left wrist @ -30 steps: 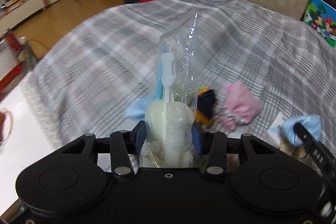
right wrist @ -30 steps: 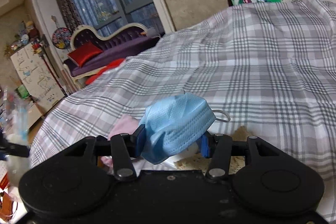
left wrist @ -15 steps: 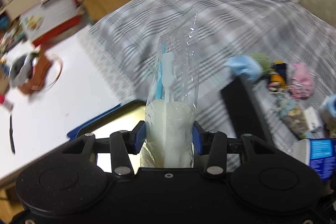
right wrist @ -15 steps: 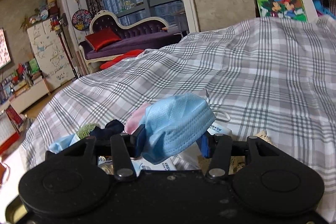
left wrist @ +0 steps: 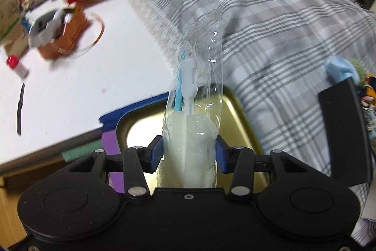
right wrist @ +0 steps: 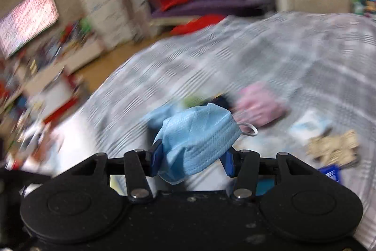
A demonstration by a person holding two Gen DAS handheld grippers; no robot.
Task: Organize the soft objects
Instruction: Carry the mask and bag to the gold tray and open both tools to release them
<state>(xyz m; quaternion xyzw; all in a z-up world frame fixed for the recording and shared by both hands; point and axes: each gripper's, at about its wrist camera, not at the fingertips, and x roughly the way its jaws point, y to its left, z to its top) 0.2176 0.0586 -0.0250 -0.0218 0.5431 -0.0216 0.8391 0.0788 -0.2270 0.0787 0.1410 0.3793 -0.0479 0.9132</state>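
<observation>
My left gripper [left wrist: 189, 152] is shut on a clear plastic bag [left wrist: 195, 95] that holds a white sponge brush with a blue and white handle. It hangs over a gold metal tray [left wrist: 231, 109] at the edge of the plaid blanket [left wrist: 282, 22]. My right gripper [right wrist: 191, 158] is shut on a crumpled light blue face mask [right wrist: 199, 133] held above the blanket [right wrist: 282, 58]. A pink cloth [right wrist: 258, 107], a dark item and a beige lace piece [right wrist: 333, 147] lie on the blanket beyond it. The right wrist view is blurred.
A white table [left wrist: 82, 72] left of the tray carries a brown bag [left wrist: 63, 39], a small red-capped bottle [left wrist: 16, 66] and a black pen [left wrist: 20, 107]. The other gripper's black body [left wrist: 340, 133] stands at the right, with soft items [left wrist: 340, 67] behind it.
My left gripper has swung left with the bag, from over the blanket to above the gold tray. My right gripper has swung left and down with the mask; its view is now blurred.
</observation>
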